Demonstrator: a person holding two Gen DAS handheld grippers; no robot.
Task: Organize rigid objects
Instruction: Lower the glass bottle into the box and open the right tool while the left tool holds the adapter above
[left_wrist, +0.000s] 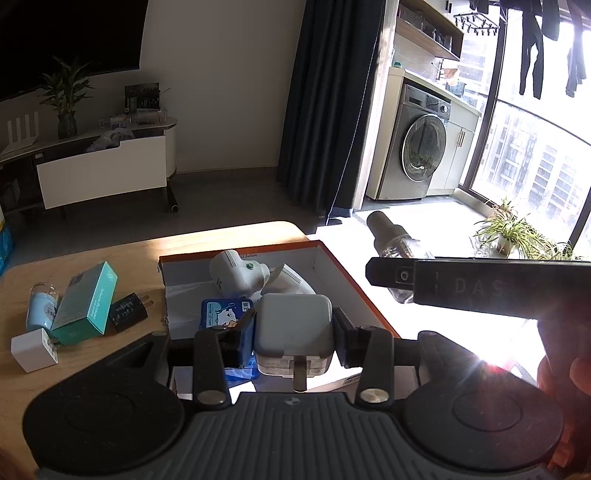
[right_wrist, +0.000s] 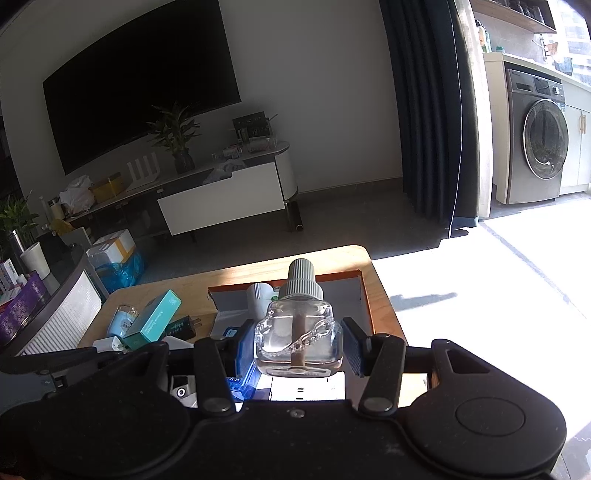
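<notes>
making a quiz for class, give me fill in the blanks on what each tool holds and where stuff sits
The left tool grips a white ____.
The right tool grips a clear ____ with a ribbed grey cap.
The teal carton lies on the ____, outside the orange box.

Missing: charger; bottle; table

My left tongs sit closed on a white charger above the open box. Inside the box, a white plug-in device fills the far end and a blue packet lies at the left, leaving bare floor along the right wall. My right tongs, closed on a clear bottle, cross just right of the box. On the surface to the left, a teal carton, black plug, small white adapter and pale blue bottle crowd together. The far strip of surface is bare.
</notes>
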